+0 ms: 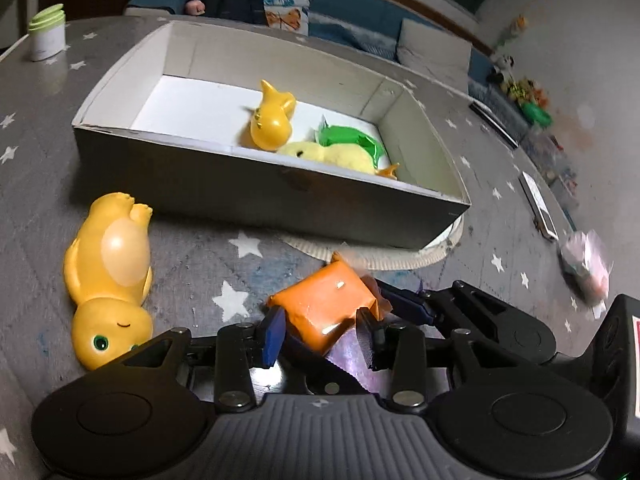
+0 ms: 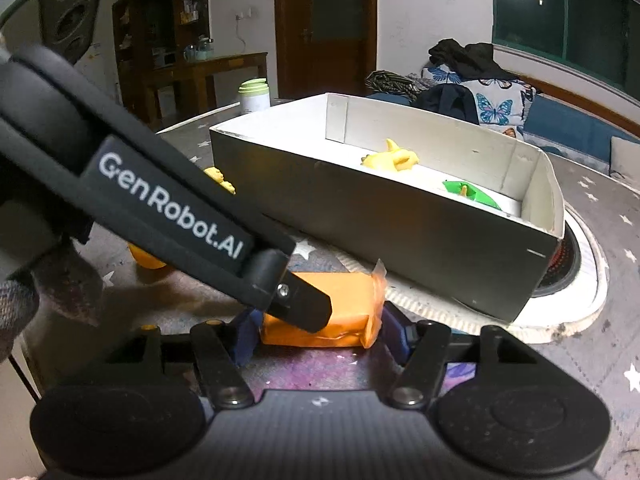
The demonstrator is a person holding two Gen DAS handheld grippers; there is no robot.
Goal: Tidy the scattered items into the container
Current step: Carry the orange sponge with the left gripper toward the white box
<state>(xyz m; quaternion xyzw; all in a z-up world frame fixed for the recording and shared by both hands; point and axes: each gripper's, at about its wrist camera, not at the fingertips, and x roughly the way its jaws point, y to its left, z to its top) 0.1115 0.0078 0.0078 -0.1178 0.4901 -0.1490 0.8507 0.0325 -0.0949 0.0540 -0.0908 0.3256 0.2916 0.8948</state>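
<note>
An orange packet (image 1: 324, 300) lies on the star-patterned grey cloth in front of the box (image 1: 256, 160). My left gripper (image 1: 320, 332) is open, its fingers close on either side of the packet. My right gripper (image 2: 318, 332) is shut on the orange packet (image 2: 348, 292), with a blue pad at each end. One of its blue fingers (image 1: 404, 300) shows in the left wrist view. The left tool's black body (image 2: 168, 204) crosses the right wrist view and ends over the packet. In the box (image 2: 360, 220) lie a small yellow toy (image 1: 272, 120), a yellow plush duck (image 1: 340, 156) and a green packet (image 1: 348, 136).
A big yellow toy figure (image 1: 108, 272) lies on its back left of the packet. A paper plate (image 1: 400, 260) sticks out from under the box. A blurred pink-and-clear wrapped item (image 1: 588, 268) lies at the right. A white jar with a green lid (image 1: 48, 36) stands far left. A sofa is behind.
</note>
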